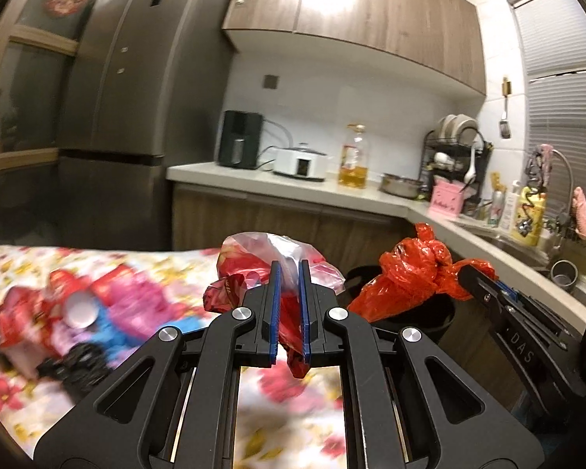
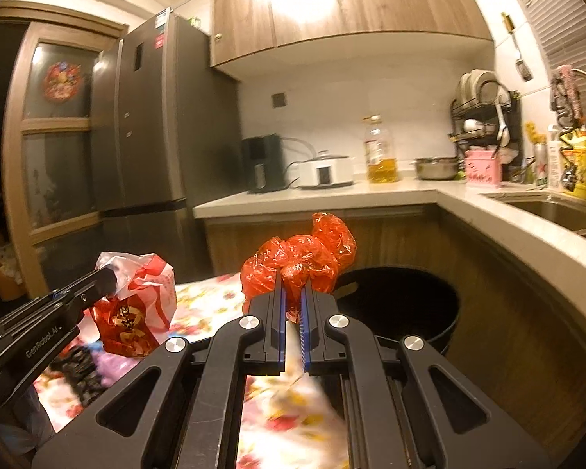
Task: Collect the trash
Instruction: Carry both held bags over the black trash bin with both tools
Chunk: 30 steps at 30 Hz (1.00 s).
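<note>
Gripping: left claw (image 1: 290,269) clamped on clear-red bag (image 1: 269,258); right claw (image 2: 292,297) clamped on knotted orange bag (image 2: 301,258).
Right view only: whole black bin (image 2: 429,312).

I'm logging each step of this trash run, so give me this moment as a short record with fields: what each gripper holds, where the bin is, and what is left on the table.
left gripper: shut on the white and red plastic bag
right gripper: shut on the knotted red plastic bag
bags: both lifted clear of the floral tablecloth
black bin: open, on the floor beyond the table's edge, below the counter corner
red bag versus bin: beside the rim in the right wrist view, not yet inside
left on table: blurred colourful wrappers
</note>
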Available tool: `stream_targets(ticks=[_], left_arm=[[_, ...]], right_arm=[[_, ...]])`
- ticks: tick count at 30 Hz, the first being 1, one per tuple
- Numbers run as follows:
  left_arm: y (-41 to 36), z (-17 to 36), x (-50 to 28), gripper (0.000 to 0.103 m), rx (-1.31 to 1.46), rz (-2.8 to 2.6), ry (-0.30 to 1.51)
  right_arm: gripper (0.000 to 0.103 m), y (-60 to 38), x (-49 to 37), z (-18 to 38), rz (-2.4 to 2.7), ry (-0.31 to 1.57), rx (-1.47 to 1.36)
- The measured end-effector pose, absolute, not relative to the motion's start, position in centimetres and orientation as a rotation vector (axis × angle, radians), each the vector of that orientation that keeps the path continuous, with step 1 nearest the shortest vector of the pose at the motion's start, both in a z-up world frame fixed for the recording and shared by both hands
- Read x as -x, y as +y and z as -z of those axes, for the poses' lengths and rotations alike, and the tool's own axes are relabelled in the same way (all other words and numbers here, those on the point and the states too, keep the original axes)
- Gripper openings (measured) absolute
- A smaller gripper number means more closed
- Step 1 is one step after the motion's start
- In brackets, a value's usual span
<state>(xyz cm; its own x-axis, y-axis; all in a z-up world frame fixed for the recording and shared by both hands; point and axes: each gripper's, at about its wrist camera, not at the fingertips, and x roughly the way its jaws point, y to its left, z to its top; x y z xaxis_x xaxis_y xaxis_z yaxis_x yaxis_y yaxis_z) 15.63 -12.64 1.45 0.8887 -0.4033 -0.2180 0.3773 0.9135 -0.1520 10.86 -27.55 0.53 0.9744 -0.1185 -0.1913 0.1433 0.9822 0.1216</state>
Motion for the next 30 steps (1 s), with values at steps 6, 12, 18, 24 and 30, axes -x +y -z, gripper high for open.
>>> stream_targets(ticks=[6, 12, 18, 24, 30], left_arm=[[-17.2, -2.2, -18.4, 0.008, 0.103, 0.485, 0.229], [-21.7, -1.7, -21.2, 0.008, 0.082, 0.552, 0.237], [-25.3, -0.9, -23.3, 0.008, 0.066, 0.606, 0.254], [-26.9, 0.1, -25.0, 0.008, 0.072, 0.635, 0.281], [-27.9, 0.9, -26.1, 0.008, 0.075, 0.658, 0.304]], right_arm=[[0.007, -31.3, -12.2, -1.1, 0.231, 0.150, -0.140], [0.007, -34.4, -13.7, -0.9, 0.294, 0.142, -0.158], [0.007, -36.0, -15.2, -0.4, 0.316, 0.151, -0.159], [0.007, -37.3, -16.4, 0.1, 0.313, 0.172, -0.164], [0.007, -37.8, -17.3, 0.8, 0.302, 0.193, -0.165]])
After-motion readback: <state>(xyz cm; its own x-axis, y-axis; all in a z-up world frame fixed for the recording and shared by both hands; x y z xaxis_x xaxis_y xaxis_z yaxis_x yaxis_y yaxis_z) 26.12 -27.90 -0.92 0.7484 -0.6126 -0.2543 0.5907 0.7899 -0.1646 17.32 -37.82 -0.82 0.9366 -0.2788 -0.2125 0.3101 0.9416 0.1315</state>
